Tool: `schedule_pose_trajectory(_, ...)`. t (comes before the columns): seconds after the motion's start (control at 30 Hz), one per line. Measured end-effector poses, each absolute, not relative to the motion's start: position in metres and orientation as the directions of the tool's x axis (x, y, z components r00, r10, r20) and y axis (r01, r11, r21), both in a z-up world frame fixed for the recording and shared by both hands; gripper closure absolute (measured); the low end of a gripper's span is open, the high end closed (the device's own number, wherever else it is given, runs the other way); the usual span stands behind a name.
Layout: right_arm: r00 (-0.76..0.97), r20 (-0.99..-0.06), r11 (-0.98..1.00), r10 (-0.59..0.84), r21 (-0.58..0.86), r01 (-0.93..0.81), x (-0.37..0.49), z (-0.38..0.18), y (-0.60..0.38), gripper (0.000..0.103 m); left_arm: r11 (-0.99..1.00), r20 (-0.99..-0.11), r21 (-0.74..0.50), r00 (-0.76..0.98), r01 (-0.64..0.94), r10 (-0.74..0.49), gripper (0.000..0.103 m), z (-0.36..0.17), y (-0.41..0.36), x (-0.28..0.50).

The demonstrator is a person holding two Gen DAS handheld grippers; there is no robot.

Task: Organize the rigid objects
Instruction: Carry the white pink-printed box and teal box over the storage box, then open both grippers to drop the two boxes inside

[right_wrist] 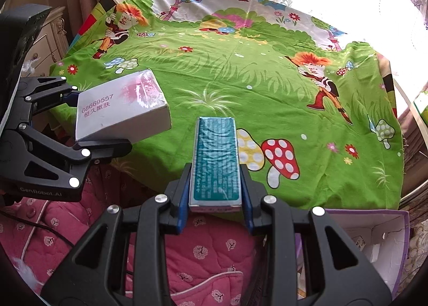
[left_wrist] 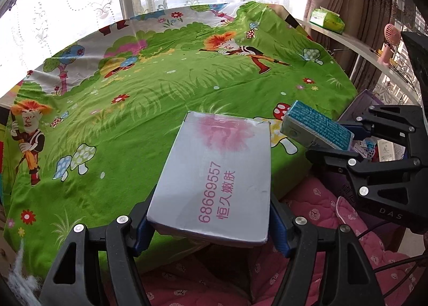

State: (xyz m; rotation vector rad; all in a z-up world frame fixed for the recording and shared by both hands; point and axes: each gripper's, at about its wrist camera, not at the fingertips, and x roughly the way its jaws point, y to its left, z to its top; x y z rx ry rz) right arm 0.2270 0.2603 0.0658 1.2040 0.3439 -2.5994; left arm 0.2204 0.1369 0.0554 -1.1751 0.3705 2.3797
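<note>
My left gripper (left_wrist: 211, 228) is shut on a wide silver box (left_wrist: 216, 175) with pink print, held in the air over the near edge of the table's green cartoon cloth (left_wrist: 160, 86). The same silver box (right_wrist: 120, 108) shows at the left of the right wrist view, in the left gripper (right_wrist: 77, 124). My right gripper (right_wrist: 215, 207) is shut on a narrow teal box (right_wrist: 216, 159), also lifted above the cloth's near edge (right_wrist: 240, 78). In the left wrist view the teal box (left_wrist: 315, 127) juts from the right gripper (left_wrist: 345, 140) at the right.
A purple-edged cardboard box (right_wrist: 374, 239) with small items stands below the table at the right. A pink quilted cushion (right_wrist: 203, 252) lies under both grippers. On a white shelf (left_wrist: 355, 41) at the right sit a green tissue pack (left_wrist: 327, 18) and a pink fan (left_wrist: 390, 38).
</note>
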Motion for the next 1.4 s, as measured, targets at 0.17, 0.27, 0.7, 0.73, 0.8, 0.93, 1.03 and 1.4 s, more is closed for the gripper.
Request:
schedule_pose_trajectory(0.17,-0.647,-0.759,-0.958,-0.073,-0.127,0.257,0.242,0.073,0.293,0.067,-0.794,-0.799,0.048,-0.500,-0.606,0.333,0.032,0.064,0.179,0.231)
schedule_pose_trajectory(0.27,-0.655,-0.754,-0.969,-0.039,-0.131,0.209,0.250,0.078,0.315,0.067,-0.752,-0.807,0.044,-0.468,-0.658,0.361,0.032,0.067,0.204,0.236)
schedule_pose_trajectory(0.7,-0.611,-0.786,-0.993,0.096,-0.121,-0.001,0.297,0.061,0.402,0.067,-0.549,-0.845,0.092,-0.356,-0.831,0.398,0.032,0.056,0.312,0.271)
schedule_pose_trajectory(0.73,-0.608,-0.786,-0.992,0.109,-0.121,-0.021,0.301,0.061,0.409,0.067,-0.538,-0.847,0.089,-0.348,-0.838,0.401,0.032,0.055,0.319,0.272)
schedule_pose_trajectory(0.8,-0.604,-0.786,-0.991,0.135,-0.122,-0.062,0.308,0.061,0.423,0.067,-0.542,-0.852,0.081,-0.340,-0.837,0.398,0.032,0.054,0.332,0.271)
schedule_pose_trajectory(0.93,-0.588,-0.786,-0.980,0.194,-0.131,-0.147,0.320,0.060,0.452,0.067,-0.546,-0.858,0.030,-0.302,-0.837,0.415,0.032,0.050,0.358,0.273)
schedule_pose_trajectory(1.03,-0.577,-0.784,-0.970,0.231,-0.144,-0.194,0.329,0.061,0.467,0.067,-0.552,-0.860,0.013,-0.291,-0.834,0.419,0.032,0.047,0.376,0.278)
schedule_pose_trajectory(1.4,-0.560,-0.776,-0.943,0.291,-0.135,-0.304,0.354,0.060,0.504,0.067,-0.557,-0.837,0.049,-0.339,-0.829,0.430,0.032,0.035,0.392,0.310)
